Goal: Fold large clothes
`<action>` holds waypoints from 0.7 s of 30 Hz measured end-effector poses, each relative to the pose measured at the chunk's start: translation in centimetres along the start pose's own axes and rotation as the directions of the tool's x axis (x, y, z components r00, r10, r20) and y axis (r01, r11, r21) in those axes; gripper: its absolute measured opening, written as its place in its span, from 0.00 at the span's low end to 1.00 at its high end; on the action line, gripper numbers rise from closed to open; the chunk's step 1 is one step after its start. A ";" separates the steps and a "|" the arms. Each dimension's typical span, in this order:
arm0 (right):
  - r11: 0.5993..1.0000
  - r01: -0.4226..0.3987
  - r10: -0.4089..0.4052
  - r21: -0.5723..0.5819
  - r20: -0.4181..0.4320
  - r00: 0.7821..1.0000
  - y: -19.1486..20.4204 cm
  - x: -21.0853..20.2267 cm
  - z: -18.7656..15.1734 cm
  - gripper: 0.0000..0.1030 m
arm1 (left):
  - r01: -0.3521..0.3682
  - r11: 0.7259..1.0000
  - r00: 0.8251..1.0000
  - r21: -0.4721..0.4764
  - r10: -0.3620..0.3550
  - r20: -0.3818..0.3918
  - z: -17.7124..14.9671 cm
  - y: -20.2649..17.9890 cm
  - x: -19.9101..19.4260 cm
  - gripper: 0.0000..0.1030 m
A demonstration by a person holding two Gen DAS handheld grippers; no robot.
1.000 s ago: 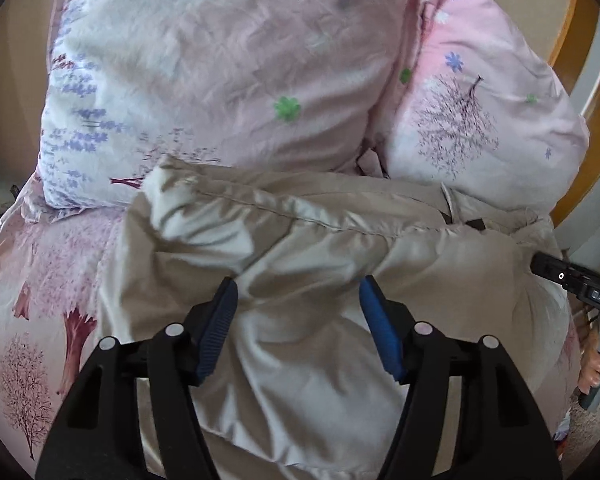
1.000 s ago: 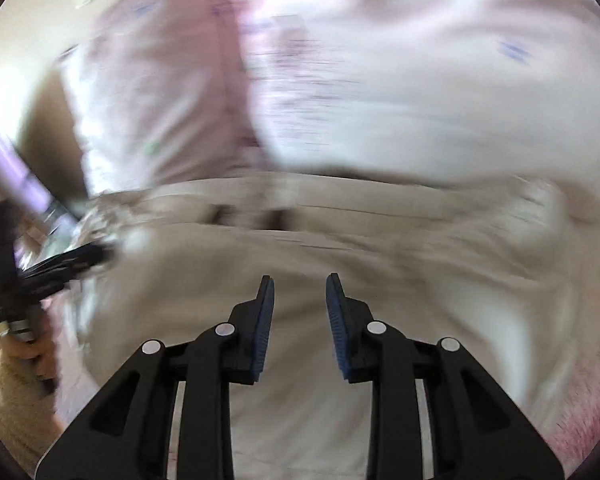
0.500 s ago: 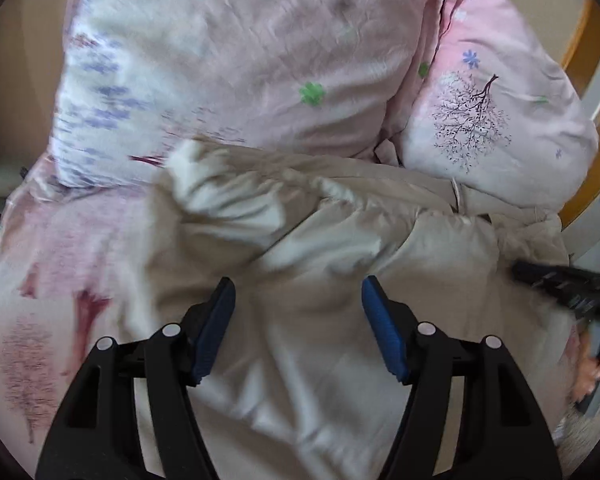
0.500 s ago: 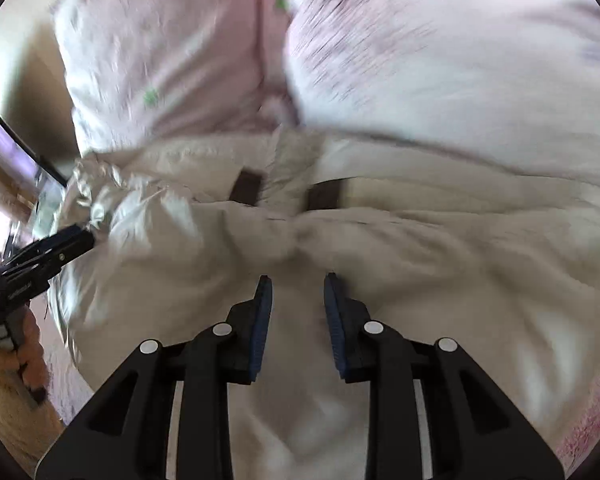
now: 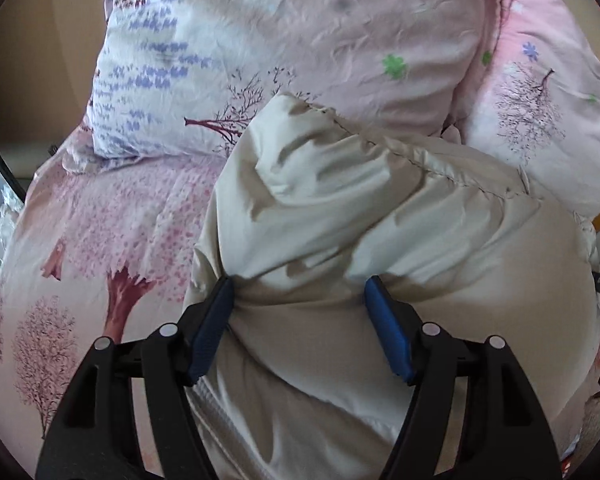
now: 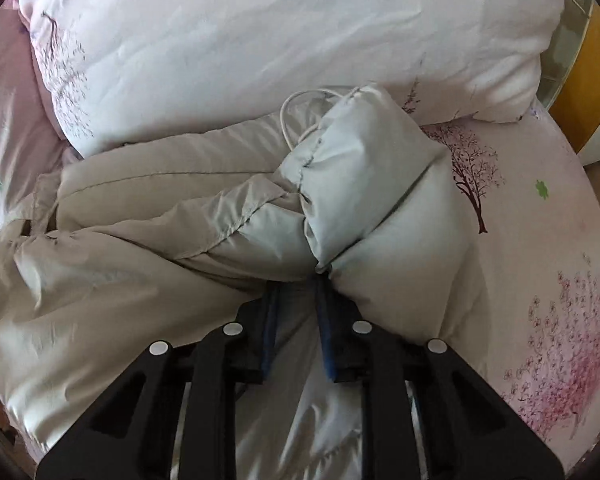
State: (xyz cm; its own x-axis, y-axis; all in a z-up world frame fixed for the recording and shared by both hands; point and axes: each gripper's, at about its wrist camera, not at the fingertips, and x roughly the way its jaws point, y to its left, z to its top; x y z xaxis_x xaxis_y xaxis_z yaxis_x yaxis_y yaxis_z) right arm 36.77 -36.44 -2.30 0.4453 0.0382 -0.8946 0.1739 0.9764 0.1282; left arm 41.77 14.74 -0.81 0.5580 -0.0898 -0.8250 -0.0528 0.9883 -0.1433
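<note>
A beige padded jacket [image 5: 400, 240] lies bunched on a bed, spread over the pink tree-print bedsheet [image 5: 112, 240] and butting against the pillows at its far edge.

In the left wrist view, the left gripper [image 5: 298, 292] presses into the jacket with its jaws spread wide; puffy fabric bulges between the blue pads [image 5: 210, 328], touching both, but the jaws do not pinch it. Beyond the jacket stands a large floral pillow [image 5: 300, 40], and a second pink pillow [image 5: 540, 100] leans beside it, farther from the bedsheet's bare part. At the jacket's far side edge, part of the other tool and some fingers show, too cut off to describe.

In the right wrist view, the right gripper [image 6: 296, 284] has its jaws drawn close together, clamped on a gathered fold of the jacket [image 6: 220, 240]; the fabric puckers tightly at the fingertips. A folded sleeve or hood section rises just past the grip, with a thin white cord [image 6: 296, 112] looped at its top, against a white pillow [image 6: 280, 40].
</note>
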 end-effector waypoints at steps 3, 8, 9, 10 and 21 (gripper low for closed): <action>1.000 -0.023 0.024 -0.007 0.066 0.998 0.3 -2.3 -1.1 0.18 | 0.024 1.000 0.999 0.002 -0.024 0.032 -0.7 0.2 -1.3 0.66; 0.993 -0.115 0.115 -0.012 0.186 0.976 -0.9 -7.1 -5.2 0.22 | 0.089 0.995 0.988 0.035 -0.093 0.121 -3.3 0.7 -5.3 0.72; 0.993 -0.113 0.114 -0.015 0.197 0.974 -1.0 -7.4 -5.8 0.25 | 0.094 0.995 0.986 0.042 -0.098 0.134 -3.8 0.8 -5.8 0.75; 0.995 -0.101 0.102 -0.016 0.204 0.974 -1.2 -7.1 -6.6 0.27 | 0.095 0.994 0.985 0.047 -0.100 0.137 -4.4 0.8 -6.0 0.75; 0.975 -0.183 0.166 0.123 0.135 0.977 -2.0 -1.7 -7.5 0.34 | 0.074 0.997 0.992 -0.016 -0.072 0.099 -5.3 0.6 -2.8 0.74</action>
State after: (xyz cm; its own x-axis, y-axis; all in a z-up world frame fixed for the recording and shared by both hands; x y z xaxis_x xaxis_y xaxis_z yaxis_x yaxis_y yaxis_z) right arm 29.07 -36.84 -4.30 0.5825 0.1707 -0.7947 0.1961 0.9193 0.3412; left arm 35.81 14.98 -1.48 0.6398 -0.1479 -0.7542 -0.0251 0.9768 -0.2128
